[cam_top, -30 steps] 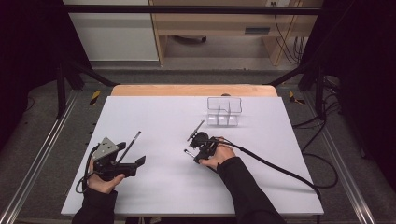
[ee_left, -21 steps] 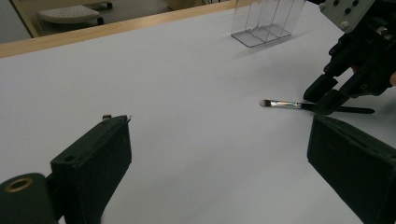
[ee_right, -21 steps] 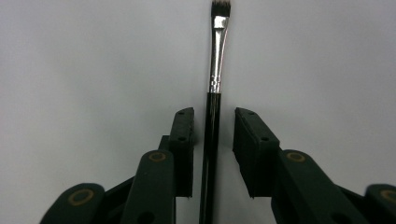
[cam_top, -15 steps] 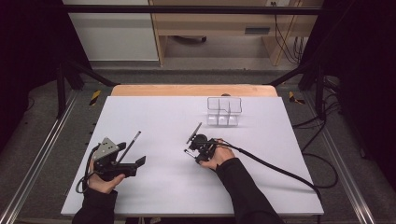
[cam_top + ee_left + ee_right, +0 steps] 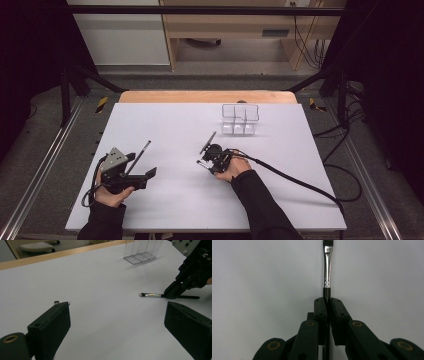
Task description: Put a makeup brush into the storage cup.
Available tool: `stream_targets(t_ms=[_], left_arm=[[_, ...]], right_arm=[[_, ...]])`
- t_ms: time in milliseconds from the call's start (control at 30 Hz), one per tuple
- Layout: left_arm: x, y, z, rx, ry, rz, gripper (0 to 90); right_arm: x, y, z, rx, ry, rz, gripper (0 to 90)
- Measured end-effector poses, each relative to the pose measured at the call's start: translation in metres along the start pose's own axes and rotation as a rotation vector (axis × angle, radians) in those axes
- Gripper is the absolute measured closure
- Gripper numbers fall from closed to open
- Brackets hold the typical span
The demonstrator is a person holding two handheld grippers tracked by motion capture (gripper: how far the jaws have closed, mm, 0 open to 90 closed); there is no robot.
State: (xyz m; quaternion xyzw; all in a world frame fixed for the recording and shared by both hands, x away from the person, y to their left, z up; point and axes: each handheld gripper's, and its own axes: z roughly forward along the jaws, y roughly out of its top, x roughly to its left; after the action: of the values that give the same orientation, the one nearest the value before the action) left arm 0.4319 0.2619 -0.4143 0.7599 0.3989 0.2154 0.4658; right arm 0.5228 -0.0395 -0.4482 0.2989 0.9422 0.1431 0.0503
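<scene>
Right gripper point(image 5: 206, 161): clamped on a thin paintbrush point(image 5: 327, 267), the jaws having just been closing until the black handle is pinched between the two pads

Paintbrush: lying flat on the white table point(image 5: 180, 200), its silver collar and dark bristle tip seen sticking out past the closed jaws in the right gripper view; in the left gripper view point(image 5: 150, 294) the tip is seen pointing away from the right gripper, the handle running back under it

Place of the paintbrush: on the near side of the clear plastic holder point(image 5: 240, 119), well apart from it and a little to its left

Left gripper point(image 5: 142, 165): held at the table's near left, far from the clear plastic holder, its jaws spread wide with nothing between them

Second brush point(image 5: 138, 156): a thin dark stick seen lying just beside the left gripper, farther from the clear plastic holder than the first

Clear plastic holder: standing upright near the table's far edge, divided into compartments
</scene>
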Motion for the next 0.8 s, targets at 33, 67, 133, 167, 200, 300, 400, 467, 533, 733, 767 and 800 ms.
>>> stream_targets(t_ms=[33,67,133,167,200,300,400,467,533,733,767,800], left_arm=[[0.000,0.000,0.000,0.000,0.000,0.000,5.9],[0.000,0.000,0.000,0.000,0.000,0.000,5.9],[0.000,0.000,0.000,0.000,0.000,-0.001,5.9],[0.000,0.000,0.000,-0.001,0.000,-0.001,5.9],[0.000,0.000,0.000,-0.001,0.000,-0.002,5.9],[0.000,0.000,0.000,-0.001,0.001,-0.001,5.9],[0.000,0.000,0.000,-0.001,0.000,0.000,5.9],[0.000,0.000,0.000,-0.001,0.000,0.000,5.9],[0.000,0.000,0.000,-0.001,0.000,-0.001,5.9],[0.000,0.000,-0.001,-0.002,0.000,0.001,5.9],[0.000,0.000,-0.001,-0.003,0.000,0.000,5.9],[0.000,0.000,-0.001,-0.003,0.000,0.001,5.9]], right_arm=[[0.000,0.000,0.000,-0.003,-0.001,0.005,84.3],[0.000,0.000,0.000,-0.003,-0.001,0.005,84.3],[0.000,0.000,-0.002,-0.023,-0.008,0.005,84.4],[0.000,0.000,-0.002,-0.023,-0.008,0.005,84.4],[0.001,0.000,-0.004,-0.031,-0.008,0.004,84.4],[0.000,-0.001,-0.013,-0.075,-0.001,0.011,84.3],[0.001,-0.002,-0.021,-0.113,0.002,0.010,84.4],[0.002,-0.002,-0.024,-0.123,0.004,0.021,84.4],[0.001,-0.003,-0.028,-0.151,0.000,0.019,84.4],[0.001,-0.005,-0.042,-0.233,0.011,0.041,84.4],[0.000,-0.005,-0.044,-0.245,0.008,0.038,84.4],[0.000,-0.005,-0.046,-0.256,0.007,0.041,84.4]])
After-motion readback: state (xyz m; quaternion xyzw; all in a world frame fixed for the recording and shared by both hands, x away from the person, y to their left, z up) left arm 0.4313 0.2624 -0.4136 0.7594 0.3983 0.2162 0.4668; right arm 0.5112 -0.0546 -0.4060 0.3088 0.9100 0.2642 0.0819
